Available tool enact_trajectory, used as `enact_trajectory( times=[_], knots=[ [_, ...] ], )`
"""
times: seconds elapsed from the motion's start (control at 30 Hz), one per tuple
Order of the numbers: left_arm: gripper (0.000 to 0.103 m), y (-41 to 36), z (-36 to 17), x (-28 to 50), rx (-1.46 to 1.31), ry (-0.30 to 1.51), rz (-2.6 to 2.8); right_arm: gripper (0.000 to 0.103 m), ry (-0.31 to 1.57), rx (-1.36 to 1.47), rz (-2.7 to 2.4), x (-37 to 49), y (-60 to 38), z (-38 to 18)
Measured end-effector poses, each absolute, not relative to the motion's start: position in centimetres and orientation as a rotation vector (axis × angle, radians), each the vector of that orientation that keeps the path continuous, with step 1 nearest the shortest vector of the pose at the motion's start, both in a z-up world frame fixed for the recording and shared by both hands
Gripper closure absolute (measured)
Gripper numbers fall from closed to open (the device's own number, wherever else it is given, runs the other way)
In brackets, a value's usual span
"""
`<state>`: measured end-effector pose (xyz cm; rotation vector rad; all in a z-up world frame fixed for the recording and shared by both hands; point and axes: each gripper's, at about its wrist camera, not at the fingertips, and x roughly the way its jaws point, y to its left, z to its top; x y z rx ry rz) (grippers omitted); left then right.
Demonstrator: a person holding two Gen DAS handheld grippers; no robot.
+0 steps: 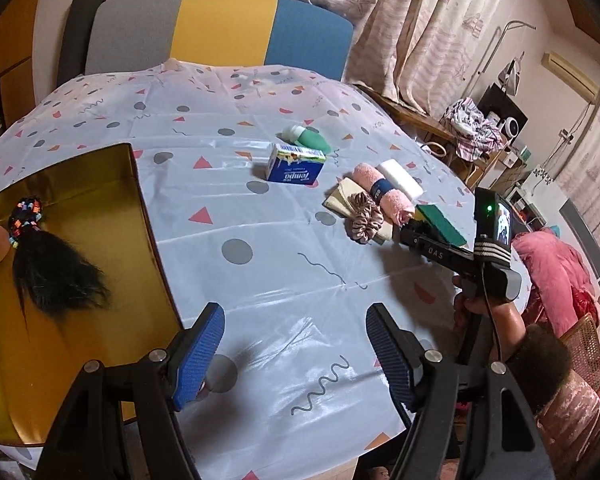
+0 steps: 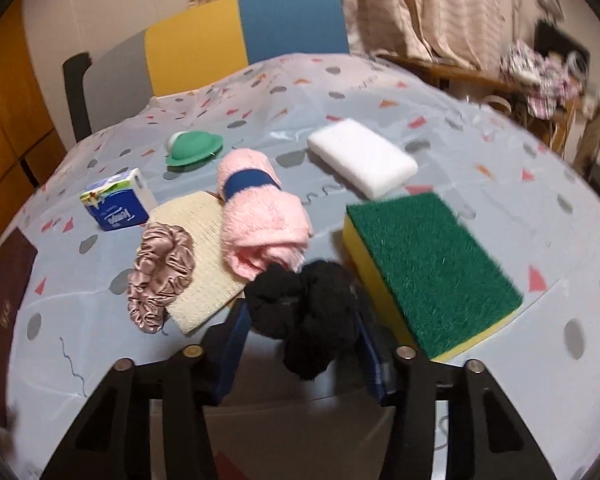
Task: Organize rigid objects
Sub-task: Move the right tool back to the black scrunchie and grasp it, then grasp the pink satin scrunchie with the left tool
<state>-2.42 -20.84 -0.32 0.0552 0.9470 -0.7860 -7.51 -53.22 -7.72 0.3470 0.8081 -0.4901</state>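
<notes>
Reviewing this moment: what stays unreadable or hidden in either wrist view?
- Left wrist view: the right gripper tip is foreshortened; its jaws and load are unclear.
- Right wrist view: the black scrunchie covers the jaw pads, so contact cannot be confirmed.
- Left wrist view: the gold box is cut off by the frame edge.
- Right wrist view: right-edge clutter is motion-blurred.

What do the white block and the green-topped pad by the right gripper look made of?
White block: looks like dense foam, matte and smooth with soft edges. Green-topped pad: coarse fibrous scouring layer over yellow sponge, visible along its side.
</notes>
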Motion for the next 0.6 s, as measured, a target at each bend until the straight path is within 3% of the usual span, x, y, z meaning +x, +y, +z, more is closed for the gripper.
enact_trajectory(
  times=[0.23, 0.6],
  knots=[
    [0.029, -23.5, -0.9, -1.9, 0.084, 0.962, -0.804, 0.075, 0.743, 0.412, -0.494, -8.8, -53.7, -7.9],
    [0.024, -32.3, -2.2, 0.4, 0.174, 0.980, -0.862, 0.079, 0.699, 0.418, -0.500, -9.6, -53.4, -8.2]
  ],
)
